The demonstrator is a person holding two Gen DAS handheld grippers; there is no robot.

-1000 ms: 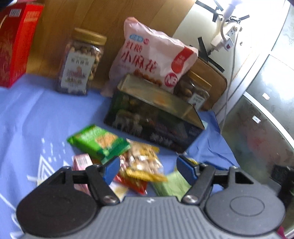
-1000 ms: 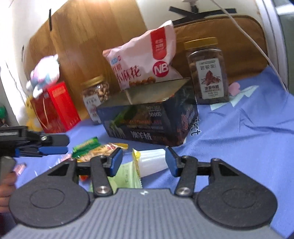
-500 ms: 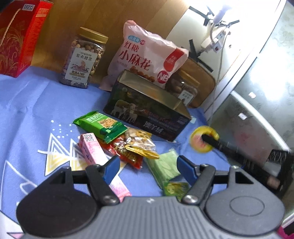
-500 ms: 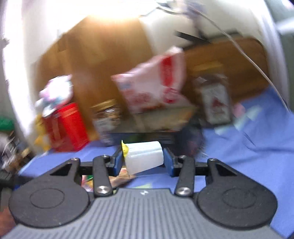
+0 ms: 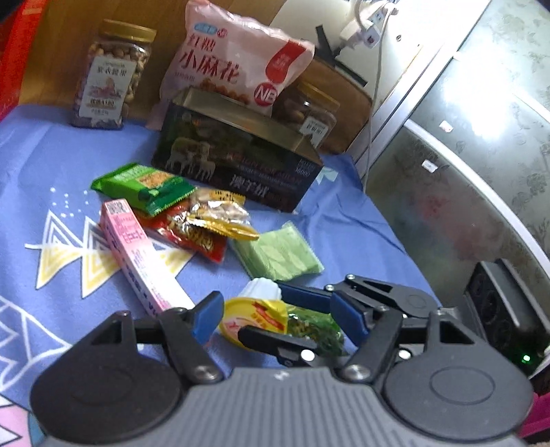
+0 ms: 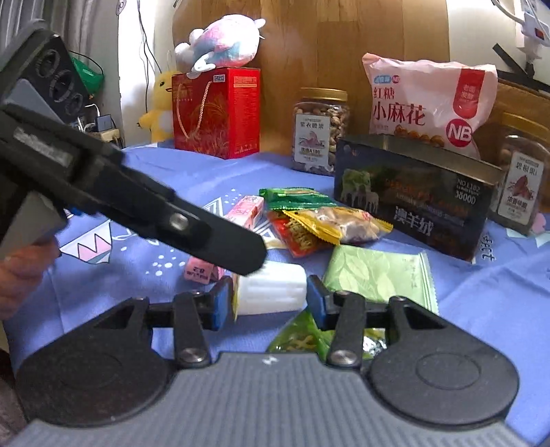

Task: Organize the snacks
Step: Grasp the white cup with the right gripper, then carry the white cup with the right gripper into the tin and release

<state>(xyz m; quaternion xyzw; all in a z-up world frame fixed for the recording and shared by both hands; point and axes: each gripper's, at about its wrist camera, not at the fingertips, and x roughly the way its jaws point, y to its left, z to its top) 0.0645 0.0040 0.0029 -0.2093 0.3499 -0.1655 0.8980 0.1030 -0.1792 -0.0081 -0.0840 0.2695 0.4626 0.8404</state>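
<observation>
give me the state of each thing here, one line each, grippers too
right gripper: shut on the jelly cup
jelly cup: on its side, foil lid sealed, held off the cloth
left gripper: open, holding nothing
dark tin box: lid off, open top
peanut jar: upright, gold lid on
pecan jar: upright, lidded
pink snack bag: sealed, leaning behind the tin
red gift box: upright, closed
pale green packet: sealed, lying flat

Bystanders around the blue cloth

A pastel plush toy [image 6: 220,39] lies atop the red gift box [image 6: 216,111]; a yellow plush [image 6: 161,106] stands beside it; a white power strip [image 5: 361,29] hangs on the wall.
</observation>
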